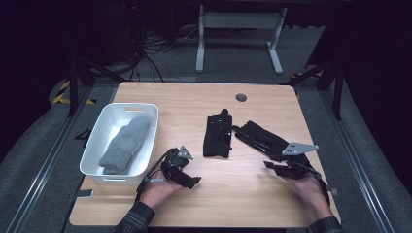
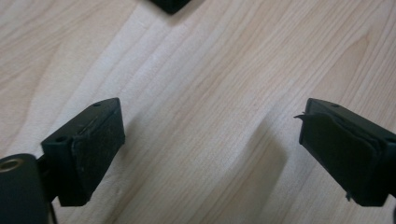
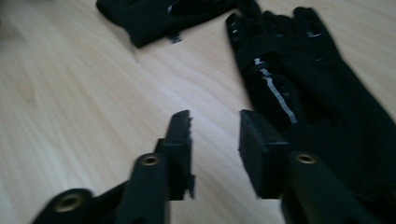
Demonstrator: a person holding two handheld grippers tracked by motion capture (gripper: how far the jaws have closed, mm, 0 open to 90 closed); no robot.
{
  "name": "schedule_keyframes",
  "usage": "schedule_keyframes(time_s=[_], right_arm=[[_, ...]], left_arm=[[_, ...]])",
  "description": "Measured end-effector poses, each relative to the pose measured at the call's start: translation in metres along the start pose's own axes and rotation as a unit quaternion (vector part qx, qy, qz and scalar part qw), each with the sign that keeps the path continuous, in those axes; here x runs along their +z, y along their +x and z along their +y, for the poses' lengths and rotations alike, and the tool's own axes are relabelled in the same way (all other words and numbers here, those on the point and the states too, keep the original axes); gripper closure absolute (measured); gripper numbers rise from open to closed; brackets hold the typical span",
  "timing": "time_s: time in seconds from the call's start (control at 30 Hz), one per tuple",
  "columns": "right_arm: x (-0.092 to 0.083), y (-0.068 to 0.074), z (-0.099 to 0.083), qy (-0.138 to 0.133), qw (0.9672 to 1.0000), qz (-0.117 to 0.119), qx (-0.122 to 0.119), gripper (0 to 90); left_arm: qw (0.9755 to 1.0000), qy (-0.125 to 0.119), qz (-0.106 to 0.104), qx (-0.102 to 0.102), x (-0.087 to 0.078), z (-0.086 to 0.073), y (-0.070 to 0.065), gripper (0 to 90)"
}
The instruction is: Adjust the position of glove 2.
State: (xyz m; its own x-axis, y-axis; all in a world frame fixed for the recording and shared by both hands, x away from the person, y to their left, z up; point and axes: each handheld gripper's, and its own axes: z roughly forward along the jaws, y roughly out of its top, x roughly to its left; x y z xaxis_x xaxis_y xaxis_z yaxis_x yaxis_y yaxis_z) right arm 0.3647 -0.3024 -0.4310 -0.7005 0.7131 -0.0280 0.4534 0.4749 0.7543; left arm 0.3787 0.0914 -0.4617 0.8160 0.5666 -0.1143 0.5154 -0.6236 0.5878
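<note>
pale wood table [image 1: 194, 104]: your right gripper [image 3: 215, 133] sits at the cuff of the nearer black glove [image 1: 260, 138], jaws part open, nothing gripped; its long axis runs up-left from you. left gripper [image 2: 210, 140] gapes empty, farther off beside the white bin [image 1: 94, 141].

glove [image 2: 170, 4] cut by top edge, unidentifiable

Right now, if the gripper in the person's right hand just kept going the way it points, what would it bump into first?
Most likely the black glove nearest it: the right gripper points along the glove's edge, its jaws partly closed with nothing between them. Depth is hard to judge, so it might scrape the wooden table first.
</note>
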Motion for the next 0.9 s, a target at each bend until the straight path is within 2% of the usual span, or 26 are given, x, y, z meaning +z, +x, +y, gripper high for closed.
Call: schedule_keyframes(time_s=[0.03, 0.07, 0.1, 0.13, 0.17, 0.2, 0.23, 0.27, 0.37, 0.43, 0.53, 0.63, 0.9], right_arm=[[-0.001, -0.004, 0.002, -0.001, 1.0, -0.005, 0.003, 73.7], [-0.001, -0.008, 0.003, -0.003, 0.9999, -0.009, 0.005, 78.8], [-0.001, -0.008, 0.003, -0.003, 0.9999, -0.009, 0.005, 78.8], [-0.001, -0.015, 0.005, -0.003, 0.9998, -0.017, 0.009, 87.2], [0.0, -0.025, 0.007, -0.002, 0.9996, -0.025, 0.016, 89.8], [0.0, -0.025, 0.007, -0.002, 0.9996, -0.025, 0.016, 89.8], [0.001, -0.029, 0.007, 0.0, 0.9995, -0.026, 0.021, 90.0], [0.003, -0.036, 0.006, 0.009, 0.9993, -0.029, 0.023, 90.0], [0.008, -0.046, 0.004, 0.015, 0.9989, -0.033, 0.03, 90.0], [0.01, -0.052, 0.003, 0.021, 0.9985, -0.04, 0.031, 90.0], [0.015, -0.06, -0.001, 0.035, 0.9977, -0.046, 0.036, 90.0], [0.021, -0.062, -0.005, 0.053, 0.9968, -0.048, 0.036, 90.0], [0.019, -0.054, -0.008, 0.071, 0.9965, -0.032, 0.032, 90.0]], left_arm=[[1.0, 0.002, -0.002, 0.003, 0.001, -0.001, -0.001, 5.3], [0.9998, 0.0, 0.006, 0.018, 0.003, -0.002, -0.002, 2.7], [0.9998, 0.0, 0.006, 0.018, 0.003, -0.002, -0.002, 1.9], [0.9997, -0.003, 0.006, 0.025, 0.004, -0.003, -0.003, 1.9], [0.9991, -0.008, 0.018, 0.037, 0.005, -0.006, -0.003, 0.3], [0.9991, -0.008, 0.018, 0.037, 0.005, -0.006, -0.003, 0.3], [0.9985, -0.019, 0.023, 0.045, 0.006, -0.009, -0.003, 0.3], [0.9983, -0.023, 0.023, 0.047, 0.006, -0.01, -0.002, 0.0], [0.9977, -0.038, 0.019, 0.052, 0.006, -0.014, 0.0, 0.0], [0.9966, -0.058, 0.017, 0.056, 0.007, -0.018, 0.001, 0.0], [0.9965, -0.061, 0.018, 0.054, 0.007, -0.018, 0.001, 0.2], [0.9966, -0.061, 0.016, 0.053, 0.007, -0.018, 0.001, 0.5], [0.9962, -0.064, 0.014, 0.057, 0.007, -0.019, 0.002, 2.4]])
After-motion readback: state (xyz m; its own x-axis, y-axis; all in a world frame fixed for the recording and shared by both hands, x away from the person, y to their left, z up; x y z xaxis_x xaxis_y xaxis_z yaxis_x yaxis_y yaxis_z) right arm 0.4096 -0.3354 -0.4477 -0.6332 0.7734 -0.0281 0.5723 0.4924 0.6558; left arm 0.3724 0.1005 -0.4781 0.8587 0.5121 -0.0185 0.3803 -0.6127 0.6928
